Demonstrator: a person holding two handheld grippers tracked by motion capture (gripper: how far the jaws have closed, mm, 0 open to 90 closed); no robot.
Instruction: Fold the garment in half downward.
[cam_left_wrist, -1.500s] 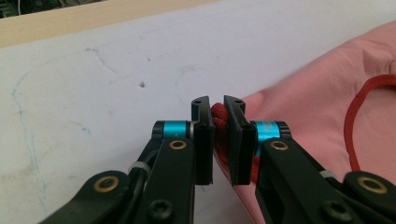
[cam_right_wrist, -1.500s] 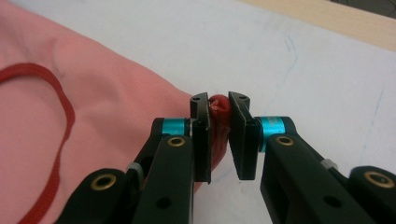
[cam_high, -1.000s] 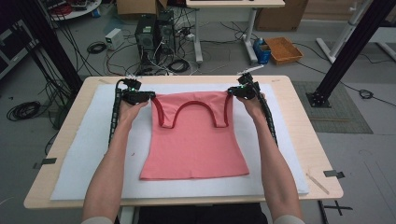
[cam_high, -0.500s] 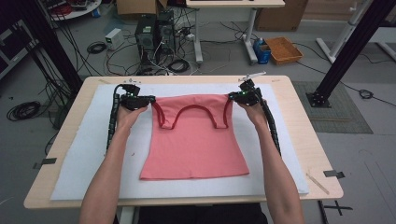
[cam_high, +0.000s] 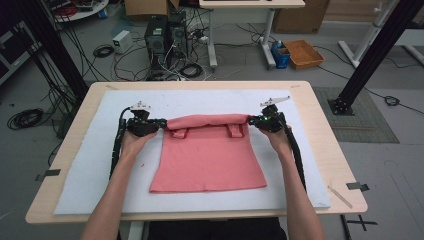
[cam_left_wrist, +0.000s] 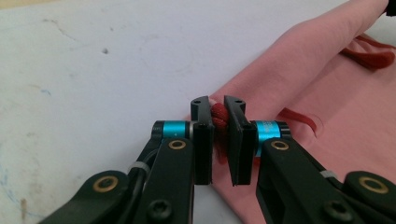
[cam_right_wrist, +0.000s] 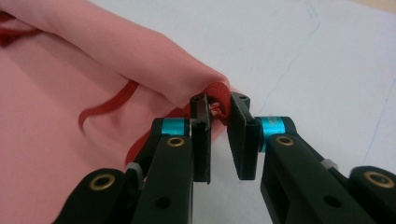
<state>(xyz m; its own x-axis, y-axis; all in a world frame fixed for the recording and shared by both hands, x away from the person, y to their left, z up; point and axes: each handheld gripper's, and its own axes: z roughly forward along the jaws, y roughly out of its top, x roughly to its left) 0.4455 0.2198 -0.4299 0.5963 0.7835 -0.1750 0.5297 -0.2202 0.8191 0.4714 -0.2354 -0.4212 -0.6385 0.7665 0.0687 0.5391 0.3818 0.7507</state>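
A salmon-pink tank top (cam_high: 207, 155) lies on the white mat (cam_high: 85, 165), hem toward the person. Its upper part is folded over toward the hem as a rolled edge, and two straps lie on the body below it. My left gripper (cam_high: 159, 123) is shut on the left end of that fold. In the left gripper view the pads (cam_left_wrist: 218, 103) pinch the darker red trim of the top (cam_left_wrist: 327, 93). At the right end, my right gripper (cam_high: 254, 120) is shut on the trim too, seen bunched between its tips (cam_right_wrist: 219, 100) against the pink cloth (cam_right_wrist: 93, 70).
The mat covers most of the wooden table (cam_high: 325, 130). A thin wooden stick (cam_high: 340, 196) and black tape (cam_high: 357, 186) sit at the table's near right corner. Beyond the far edge, computer towers (cam_high: 162, 35), cables and an orange tray (cam_high: 302, 52) are on the floor.
Both grippers have come toward the person and sunk a little, carrying the top's shoulder edge over its body. The open neckline and straps are now folded down into a roll.
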